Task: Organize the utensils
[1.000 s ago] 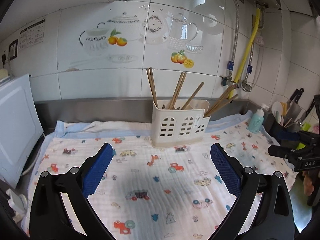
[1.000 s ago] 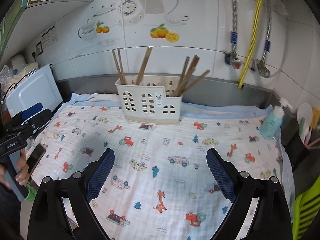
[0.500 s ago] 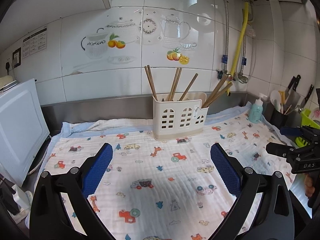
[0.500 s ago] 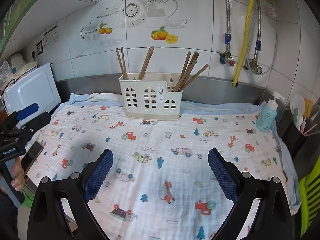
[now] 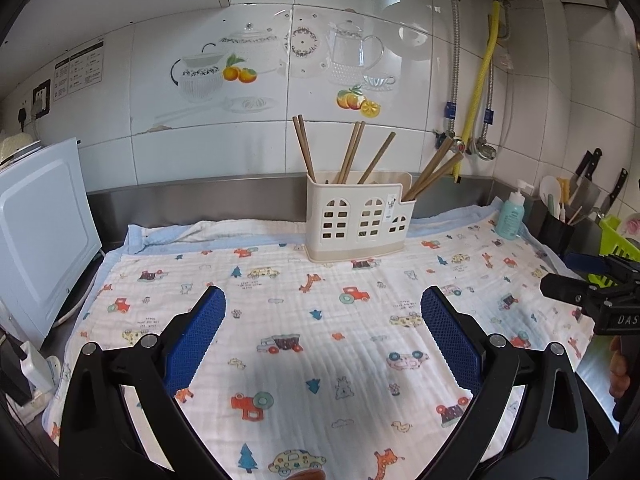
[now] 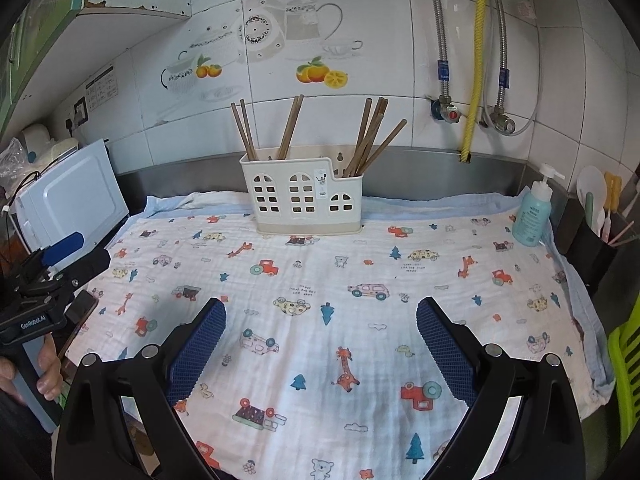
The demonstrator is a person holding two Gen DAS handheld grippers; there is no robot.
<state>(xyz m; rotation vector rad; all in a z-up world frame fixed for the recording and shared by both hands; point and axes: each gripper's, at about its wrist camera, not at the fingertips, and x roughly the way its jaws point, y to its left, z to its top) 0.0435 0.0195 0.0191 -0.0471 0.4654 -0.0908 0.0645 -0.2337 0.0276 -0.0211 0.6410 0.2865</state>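
Observation:
A cream plastic utensil holder (image 5: pixel 358 218) stands at the back of the counter on a printed cloth (image 5: pixel 320 320); it also shows in the right wrist view (image 6: pixel 302 200). Several brown chopsticks (image 5: pixel 350 152) stand in it, spread over its compartments (image 6: pixel 370 136). My left gripper (image 5: pixel 323 340) is open and empty, well in front of the holder. My right gripper (image 6: pixel 321 344) is open and empty, also well in front of it. Each gripper shows at the edge of the other's view: the right one (image 5: pixel 592 296) and the left one (image 6: pixel 52 276).
A white appliance (image 5: pixel 40 236) stands at the left. A teal pump bottle (image 6: pixel 532 216) and a dark pot of utensils (image 6: pixel 592 232) stand at the right, with knives (image 5: pixel 588 176) and a green basket (image 6: pixel 628 372) beyond. Pipes and a yellow hose (image 6: pixel 474 60) run down the tiled wall.
Both grippers have drawn back and risen from the holder, which now looks smaller and farther. Both stay open and empty.

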